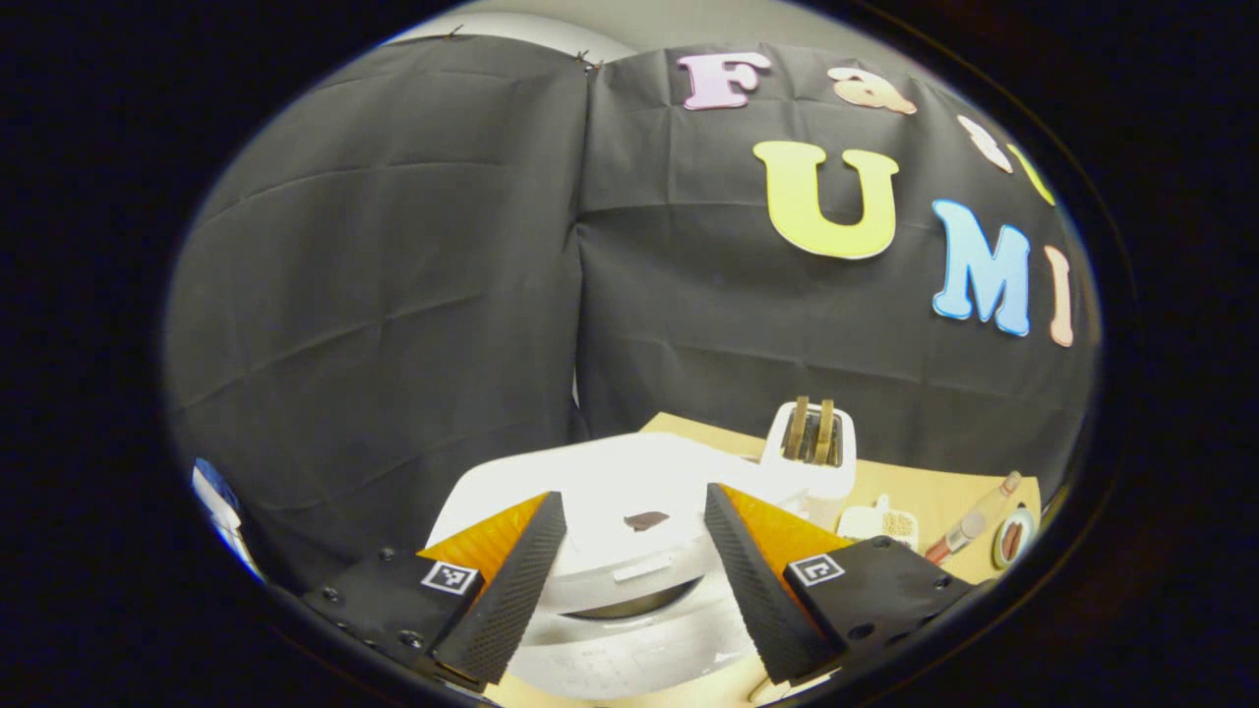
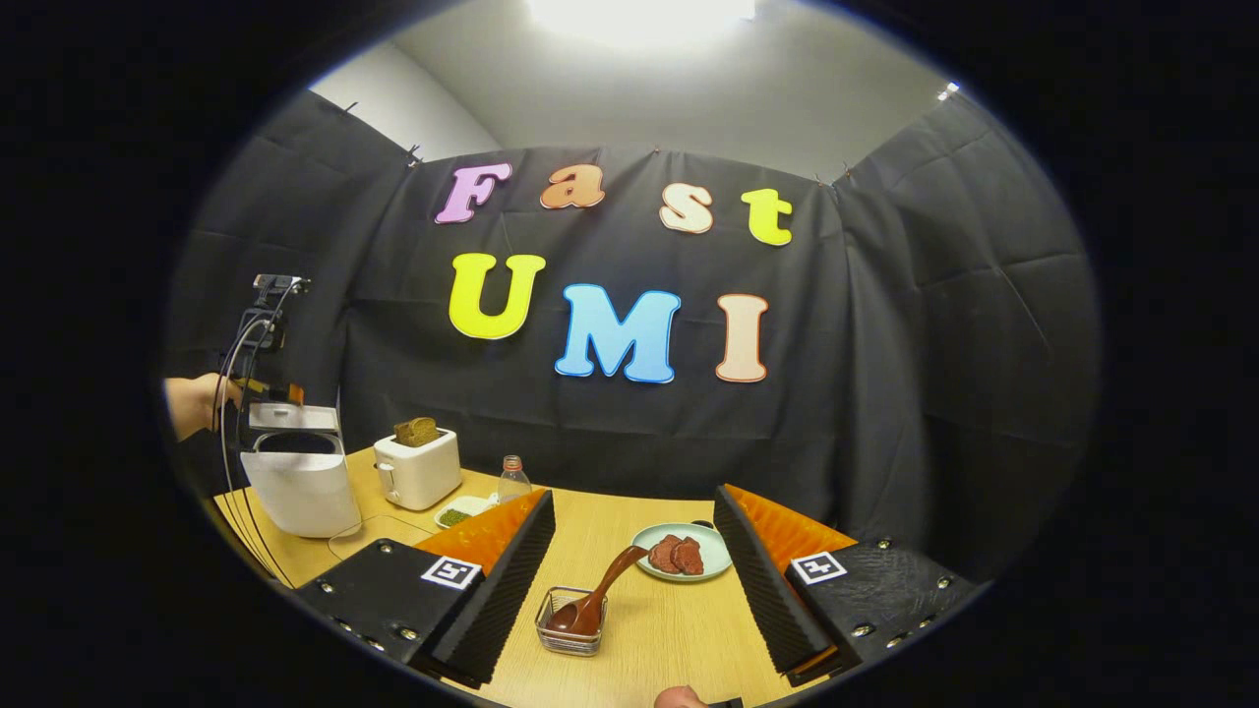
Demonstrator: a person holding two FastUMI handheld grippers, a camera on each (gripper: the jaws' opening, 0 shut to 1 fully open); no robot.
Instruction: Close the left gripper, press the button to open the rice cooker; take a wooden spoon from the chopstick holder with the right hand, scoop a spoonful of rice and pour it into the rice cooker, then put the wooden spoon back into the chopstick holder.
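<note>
Resting in the chopstick holder (image 2: 570,621), wooden spoon (image 2: 595,593), bowl hidden

Glossy white plastic rice cooker (image 2: 300,484), wire-mesh chopstick holder (image 2: 570,621), glossy wooden spoon (image 2: 593,598)

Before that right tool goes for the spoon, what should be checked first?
1. Rice cooker lid up: ok, looks raised.
2. Right tool open: ok.
3. Wooden spoon in chopstick holder: ok, handle sticking out.
4. Holder lined up between the fingers: ok.
5. Left tool out of the way: ok, over the cooker, open.
6. Rice to scoop: cannot tell; small dish holds grains.
</note>
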